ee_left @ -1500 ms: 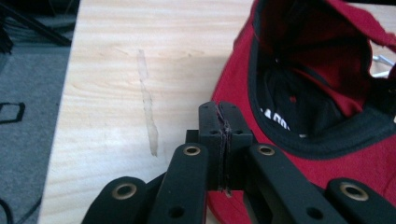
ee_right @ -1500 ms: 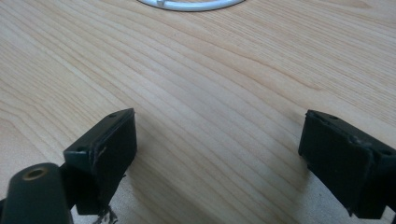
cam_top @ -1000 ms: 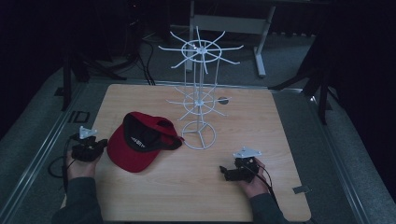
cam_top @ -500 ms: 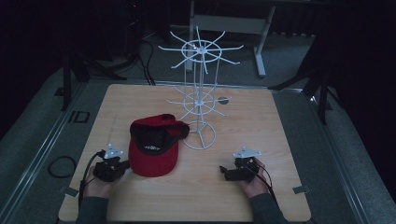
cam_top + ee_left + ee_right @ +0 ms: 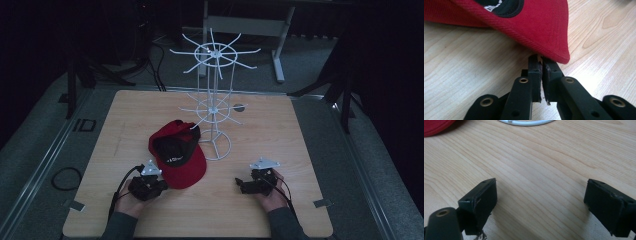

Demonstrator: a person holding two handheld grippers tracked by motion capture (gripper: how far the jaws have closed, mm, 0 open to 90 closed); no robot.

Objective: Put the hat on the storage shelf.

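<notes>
Dragged nearer, red cap [image 5: 179, 157], lettering unreadable, brim clamped by left gripper [image 5: 541, 63] fingers; right gripper [image 5: 540, 195] fingers apart.

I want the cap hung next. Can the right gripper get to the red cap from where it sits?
Probably yes. The right gripper is open, and only bare table lies between it and the red cap. The left gripper sits at the brim, jaws together.

The red cap's [image 5: 524, 22] crown is cut off by the frame's top.
</notes>
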